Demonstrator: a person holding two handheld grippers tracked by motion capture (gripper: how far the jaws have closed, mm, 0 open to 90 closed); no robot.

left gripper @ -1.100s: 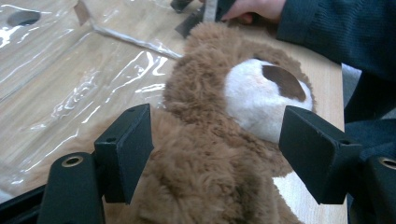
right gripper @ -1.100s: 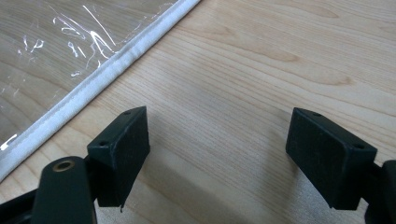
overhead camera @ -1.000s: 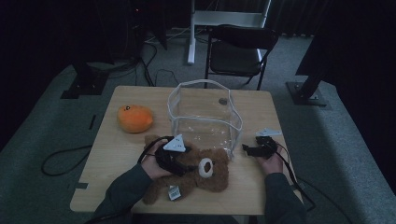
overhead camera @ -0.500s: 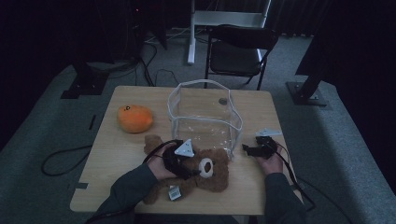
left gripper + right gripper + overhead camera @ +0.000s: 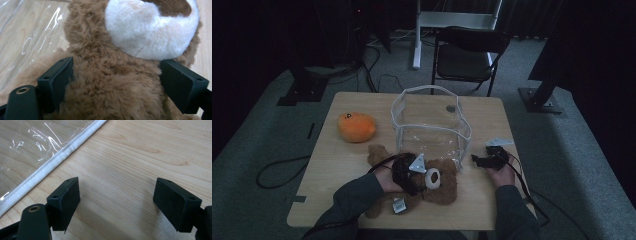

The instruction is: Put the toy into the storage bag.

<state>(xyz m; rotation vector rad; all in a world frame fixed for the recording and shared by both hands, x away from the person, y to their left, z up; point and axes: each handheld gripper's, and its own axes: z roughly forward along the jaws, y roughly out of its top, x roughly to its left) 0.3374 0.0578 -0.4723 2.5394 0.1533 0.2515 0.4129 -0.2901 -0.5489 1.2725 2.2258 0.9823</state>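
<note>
A brown teddy bear (image 5: 447, 184) lies on its back on the wooden table (image 5: 337, 170), near the front edge. My left gripper (image 5: 426, 175) sits over the bear's head. In the left gripper view its black jaws (image 5: 116, 72) stand wide on either side of the brown fur (image 5: 110, 85), just below the white muzzle (image 5: 150, 27). These jaws have just been opening, with the bear between them. My right gripper (image 5: 476, 160) rests low on the table to the right of the clear container (image 5: 432, 120). It is open (image 5: 117, 195), with bare wood between its jaws.
The clear plastic container has a white-trimmed rim (image 5: 57, 157) and stands mid-table with a small round object (image 5: 450, 108) inside. An orange plush (image 5: 357, 126) lies at the left. A black chair (image 5: 467, 55) stands beyond the table's far edge. Cables trail from both grippers.
My left hand has slid to the right and down onto the bear's head. The right gripper has stayed where it was.
</note>
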